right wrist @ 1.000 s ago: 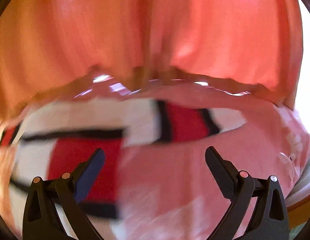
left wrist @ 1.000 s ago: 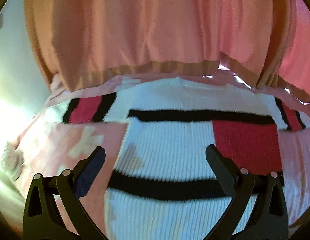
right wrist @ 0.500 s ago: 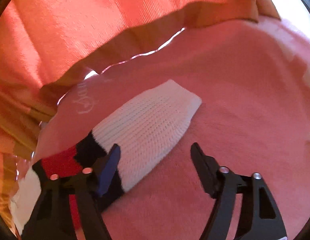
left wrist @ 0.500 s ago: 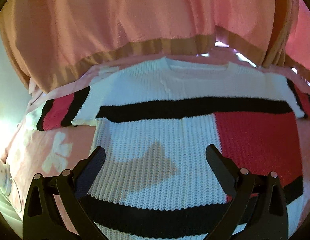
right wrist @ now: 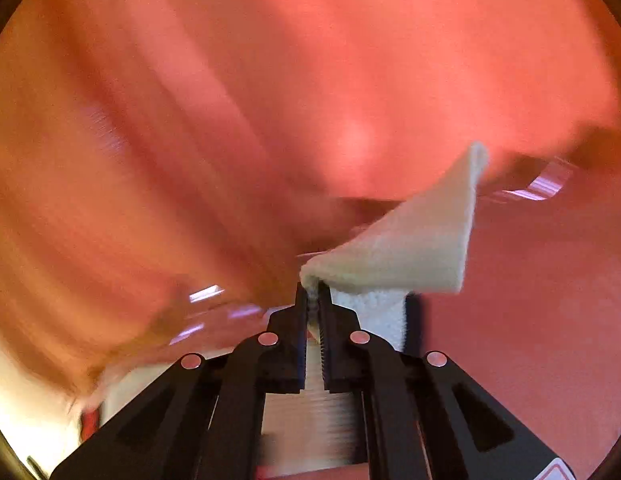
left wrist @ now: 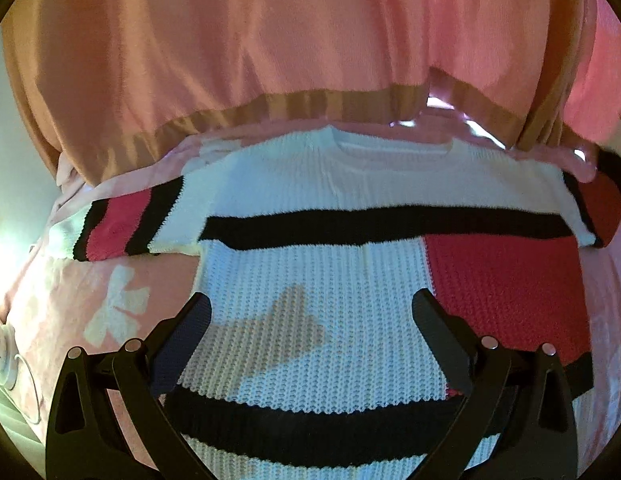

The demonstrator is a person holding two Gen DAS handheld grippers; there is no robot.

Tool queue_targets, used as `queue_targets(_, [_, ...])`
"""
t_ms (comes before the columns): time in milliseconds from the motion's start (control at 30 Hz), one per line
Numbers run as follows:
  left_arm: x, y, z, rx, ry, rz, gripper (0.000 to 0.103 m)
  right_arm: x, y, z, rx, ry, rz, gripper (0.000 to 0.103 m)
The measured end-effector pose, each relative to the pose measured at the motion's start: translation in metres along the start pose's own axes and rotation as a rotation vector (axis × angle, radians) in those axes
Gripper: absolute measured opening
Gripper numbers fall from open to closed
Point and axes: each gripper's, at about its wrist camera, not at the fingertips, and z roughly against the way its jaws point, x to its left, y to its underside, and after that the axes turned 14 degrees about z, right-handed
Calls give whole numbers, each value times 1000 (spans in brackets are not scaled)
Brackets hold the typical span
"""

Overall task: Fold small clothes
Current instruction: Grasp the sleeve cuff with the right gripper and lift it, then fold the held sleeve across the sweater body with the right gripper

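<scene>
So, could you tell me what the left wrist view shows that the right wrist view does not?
Only the left wrist view shows the whole sweater spread flat on the pink blanket, with its black stripes, red block and neckline, and the left gripper open above it. Only the right wrist view shows the right gripper, its jaws closing on the white sleeve end, which is lifted and bent over. Both show the sweater, the blanket and the person's orange top.
</scene>
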Motion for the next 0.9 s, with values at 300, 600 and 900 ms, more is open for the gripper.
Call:
queue_targets(300, [40, -15, 8, -7, 29, 98, 98, 273, 60, -114, 308, -356, 336, 23])
queue_targets(600, [69, -43, -30, 63, 62, 200, 98, 227, 75, -32, 264, 2, 469, 68])
queue_targets(900, [27, -63, -126, 276, 181, 344, 98, 92, 127, -24, 411, 205, 349, 71])
